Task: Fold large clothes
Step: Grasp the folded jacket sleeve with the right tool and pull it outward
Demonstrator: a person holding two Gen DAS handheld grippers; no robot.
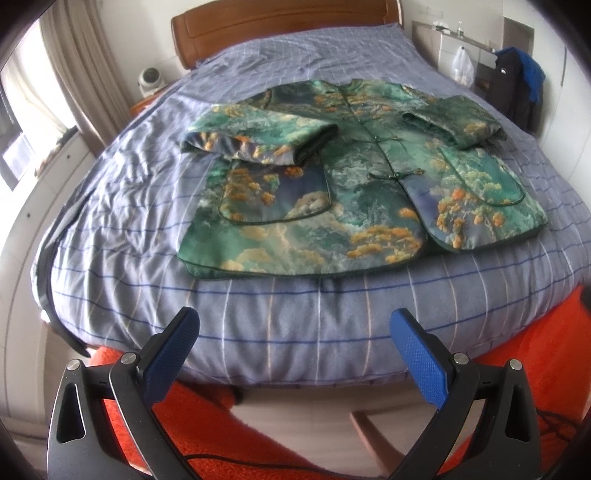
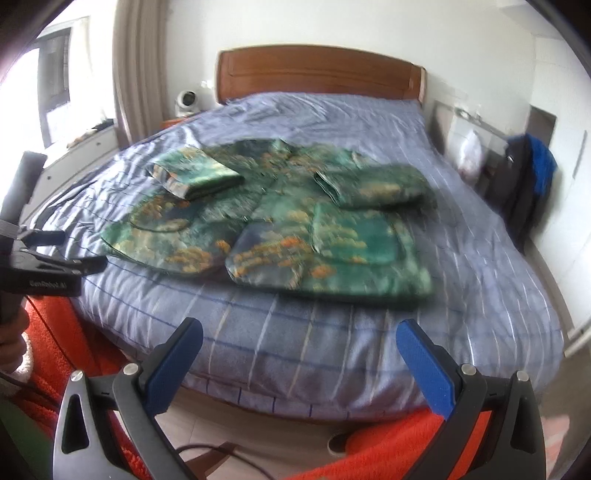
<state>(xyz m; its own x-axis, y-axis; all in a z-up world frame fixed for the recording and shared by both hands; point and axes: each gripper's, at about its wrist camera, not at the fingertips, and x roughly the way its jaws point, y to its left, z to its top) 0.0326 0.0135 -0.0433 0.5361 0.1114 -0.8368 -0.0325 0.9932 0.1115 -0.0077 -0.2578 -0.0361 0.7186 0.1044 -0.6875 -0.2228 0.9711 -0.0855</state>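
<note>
In the left wrist view, the left gripper (image 1: 295,325) is hanging off the foot of the bed (image 1: 295,343) with its blue-padded fingers (image 1: 421,354) spread wide and nothing between them. A green jacket (image 1: 354,184) with orange and cream patterning is lying flat and front-up on the checked blue bedcover (image 1: 122,221), buttoned down the middle, hem toward the camera. Both sleeves are lying folded in across the chest: the left sleeve (image 1: 258,136) on one side, the right sleeve (image 1: 454,118) on the other. A wooden headboard (image 1: 284,22) is standing at the far end, and orange fabric (image 1: 221,435) is showing below the gripper.

In the right wrist view, the right gripper (image 2: 299,332) is also hovering short of the mattress edge, fingers (image 2: 424,365) spread apart and empty. The jacket (image 2: 280,221) is appearing smeared by motion blur, so its details are hard to read, though it seems to be lying in the same flat arrangement. At the left edge, the left gripper (image 2: 59,254) is showing from the side, held in a hand (image 2: 11,350) only partly in frame.
</note>
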